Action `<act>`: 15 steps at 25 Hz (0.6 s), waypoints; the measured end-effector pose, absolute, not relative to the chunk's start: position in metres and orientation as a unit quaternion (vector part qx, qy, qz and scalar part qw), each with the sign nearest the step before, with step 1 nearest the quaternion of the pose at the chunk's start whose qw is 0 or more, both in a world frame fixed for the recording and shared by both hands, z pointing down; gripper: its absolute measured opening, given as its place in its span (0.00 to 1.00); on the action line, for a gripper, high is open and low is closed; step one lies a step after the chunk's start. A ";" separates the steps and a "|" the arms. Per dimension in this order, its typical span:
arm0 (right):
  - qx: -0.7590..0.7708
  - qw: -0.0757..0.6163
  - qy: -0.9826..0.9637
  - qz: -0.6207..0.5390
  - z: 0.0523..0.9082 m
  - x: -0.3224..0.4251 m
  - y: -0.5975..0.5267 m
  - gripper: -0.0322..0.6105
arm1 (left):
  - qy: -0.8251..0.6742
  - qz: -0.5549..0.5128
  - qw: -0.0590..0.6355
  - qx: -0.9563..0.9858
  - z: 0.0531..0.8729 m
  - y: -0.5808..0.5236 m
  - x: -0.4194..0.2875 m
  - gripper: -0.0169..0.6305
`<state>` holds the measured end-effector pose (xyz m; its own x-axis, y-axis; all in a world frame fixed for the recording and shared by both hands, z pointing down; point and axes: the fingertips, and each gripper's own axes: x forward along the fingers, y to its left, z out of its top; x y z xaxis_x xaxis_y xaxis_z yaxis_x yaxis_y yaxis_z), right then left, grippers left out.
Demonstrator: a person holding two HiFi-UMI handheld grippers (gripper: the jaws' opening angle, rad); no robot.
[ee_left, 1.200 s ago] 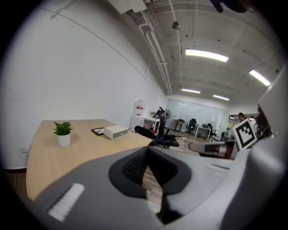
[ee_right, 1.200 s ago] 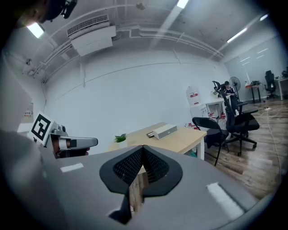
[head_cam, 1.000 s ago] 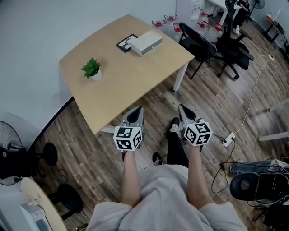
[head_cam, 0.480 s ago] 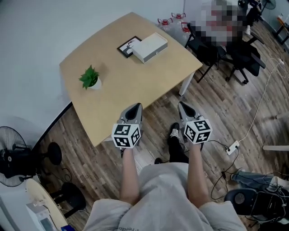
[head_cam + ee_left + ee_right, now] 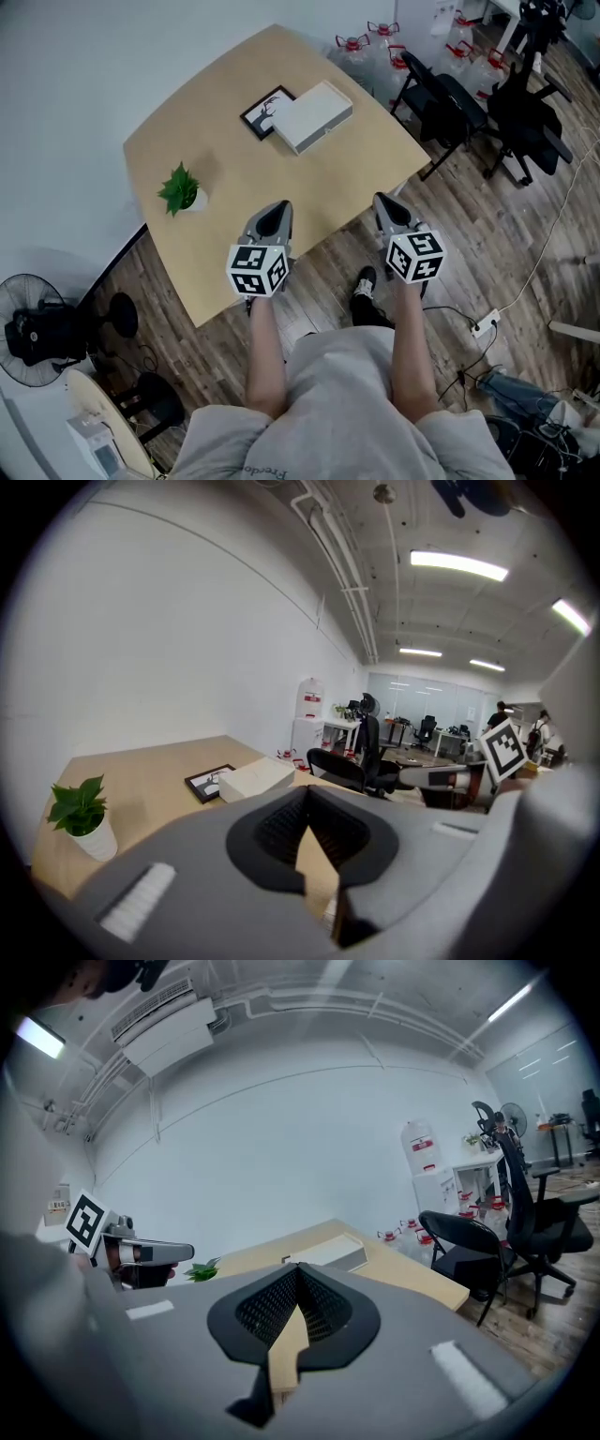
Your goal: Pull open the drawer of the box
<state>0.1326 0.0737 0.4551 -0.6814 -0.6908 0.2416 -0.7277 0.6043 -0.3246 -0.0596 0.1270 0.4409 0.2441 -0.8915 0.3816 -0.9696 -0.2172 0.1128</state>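
Observation:
The white box (image 5: 313, 116) lies flat at the far side of the wooden table (image 5: 234, 206), beside a black picture frame (image 5: 265, 111); its drawer looks pushed in. My left gripper (image 5: 270, 217) hovers over the table's near edge, jaws shut on nothing. My right gripper (image 5: 387, 208) is held just off the table's right edge over the floor, also shut and empty. Both are well short of the box. The box (image 5: 255, 778) shows ahead of the left gripper (image 5: 306, 799), and the box (image 5: 328, 1252) shows beyond the right gripper (image 5: 298, 1271).
A small potted plant (image 5: 180, 188) stands at the table's left. Black office chairs (image 5: 450, 108) and water bottles (image 5: 361, 42) stand right of the table. A fan (image 5: 42, 328) sits on the floor at left, and a cable with a power strip (image 5: 483, 323) at right.
The person has stepped nearer the table. Both grippers have moved forward, the left one now over the table's near edge. Both stay shut.

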 end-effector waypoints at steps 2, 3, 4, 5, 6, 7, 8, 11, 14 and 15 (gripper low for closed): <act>0.390 0.048 -0.896 0.207 0.459 0.130 0.052 0.05 | -0.610 0.121 0.167 0.765 0.442 0.111 -0.064 0.11; 0.386 0.051 -0.897 0.209 0.462 0.128 0.043 0.05 | -0.614 0.123 0.167 0.762 0.443 0.104 -0.067 0.11; 0.382 0.054 -0.899 0.210 0.465 0.127 0.036 0.05 | -0.618 0.123 0.168 0.758 0.444 0.099 -0.069 0.11; 0.377 0.059 -0.900 0.210 0.468 0.125 0.029 0.05 | -0.622 0.121 0.171 0.755 0.446 0.095 -0.071 0.11; 0.374 0.063 -0.901 0.211 0.471 0.125 0.023 0.05 | -0.626 0.119 0.173 0.751 0.448 0.091 -0.073 0.11; 0.371 0.066 -0.902 0.212 0.473 0.124 0.017 0.05 | -0.630 0.117 0.177 0.747 0.450 0.087 -0.075 0.11; 0.369 0.068 -0.902 0.214 0.475 0.124 0.011 0.05 | -0.632 0.117 0.180 0.744 0.452 0.084 -0.077 0.11; 0.366 0.074 -0.901 0.220 0.481 0.120 -0.002 0.05 | -0.637 0.121 0.189 0.737 0.459 0.079 -0.084 0.11; 0.365 0.078 -0.900 0.223 0.485 0.113 -0.012 0.05 | -0.642 0.120 0.194 0.732 0.460 0.071 -0.094 0.11; 0.366 0.079 -0.900 0.224 0.487 0.110 -0.016 0.05 | -0.641 0.122 0.195 0.732 0.461 0.067 -0.097 0.11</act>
<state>0.1100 -0.0156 0.4872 -0.7201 -0.6222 0.3071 -0.6935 0.6321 -0.3457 -0.0975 0.0668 0.4609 0.1473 -0.8917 0.4280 -0.9865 -0.1012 0.1289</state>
